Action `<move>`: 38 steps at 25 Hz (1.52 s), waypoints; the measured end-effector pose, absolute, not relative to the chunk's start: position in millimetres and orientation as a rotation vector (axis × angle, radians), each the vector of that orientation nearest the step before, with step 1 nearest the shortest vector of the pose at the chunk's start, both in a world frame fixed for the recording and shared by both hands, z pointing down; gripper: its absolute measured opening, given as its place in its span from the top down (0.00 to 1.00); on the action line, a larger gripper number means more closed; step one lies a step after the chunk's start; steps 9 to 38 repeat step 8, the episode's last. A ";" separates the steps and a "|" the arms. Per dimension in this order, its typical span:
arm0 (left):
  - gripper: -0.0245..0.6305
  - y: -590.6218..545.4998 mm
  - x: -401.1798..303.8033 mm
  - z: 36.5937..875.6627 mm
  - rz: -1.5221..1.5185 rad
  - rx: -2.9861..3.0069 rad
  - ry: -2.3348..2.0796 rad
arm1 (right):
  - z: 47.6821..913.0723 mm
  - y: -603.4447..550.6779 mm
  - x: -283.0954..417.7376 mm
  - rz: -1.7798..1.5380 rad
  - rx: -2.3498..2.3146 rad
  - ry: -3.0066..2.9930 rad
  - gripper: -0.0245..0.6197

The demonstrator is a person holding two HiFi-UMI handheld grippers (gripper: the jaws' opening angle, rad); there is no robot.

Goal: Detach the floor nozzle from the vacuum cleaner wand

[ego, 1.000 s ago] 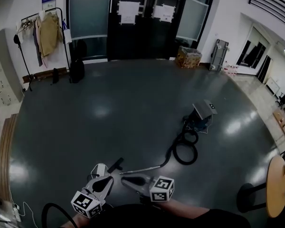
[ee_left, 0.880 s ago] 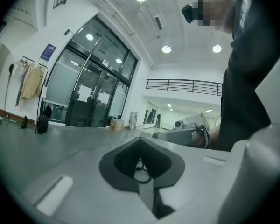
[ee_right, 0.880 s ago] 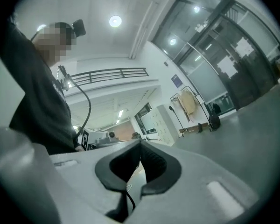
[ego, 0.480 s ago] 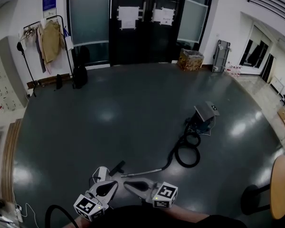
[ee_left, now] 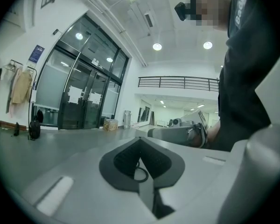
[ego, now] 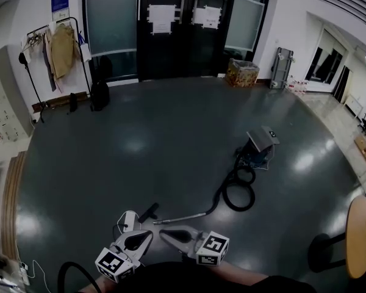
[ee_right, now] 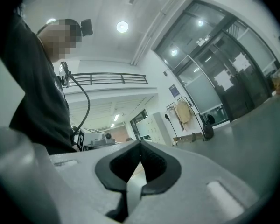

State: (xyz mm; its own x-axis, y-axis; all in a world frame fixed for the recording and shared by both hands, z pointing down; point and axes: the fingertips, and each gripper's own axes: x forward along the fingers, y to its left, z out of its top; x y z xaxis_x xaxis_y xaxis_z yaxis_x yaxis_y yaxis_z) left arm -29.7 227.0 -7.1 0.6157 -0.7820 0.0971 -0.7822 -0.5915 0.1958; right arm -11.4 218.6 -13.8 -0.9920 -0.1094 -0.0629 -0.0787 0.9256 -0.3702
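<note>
The vacuum canister (ego: 260, 146) sits on the dark floor at the right, its black hose (ego: 238, 193) coiled in front of it. A thin metal wand (ego: 186, 217) runs left from the hose to the small black floor nozzle (ego: 149, 212). Both grippers hover low in the head view, just short of the wand and apart from it. My left gripper (ego: 145, 235) and right gripper (ego: 163, 231) point their tips at each other. The left gripper view shows jaws (ee_left: 140, 149) shut and empty. My right gripper's jaws (ee_right: 140, 149) are likewise shut on nothing.
Black glass doors (ego: 171, 29) close off the far wall, with a coat rack (ego: 55, 44) to their left and a box (ego: 242, 73) and a suitcase (ego: 280, 69) to their right. A round wooden table (ego: 358, 237) stands at the right edge. A black cable (ego: 70, 270) loops at bottom left.
Both grippers have drifted slightly down and to the right in the head view. The vacuum, hose, wand and nozzle lie where they were.
</note>
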 end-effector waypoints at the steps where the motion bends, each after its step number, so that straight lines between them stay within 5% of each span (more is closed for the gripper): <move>1: 0.96 227.5 -31.4 -5.9 0.008 2.623 -1.296 | -13.9 219.2 -11.9 -0.573 -0.148 3.001 0.96; 38: 0.96 232.8 -38.0 -4.8 0.020 2.629 -1.298 | -14.1 225.3 -19.6 -0.574 -0.131 3.016 0.96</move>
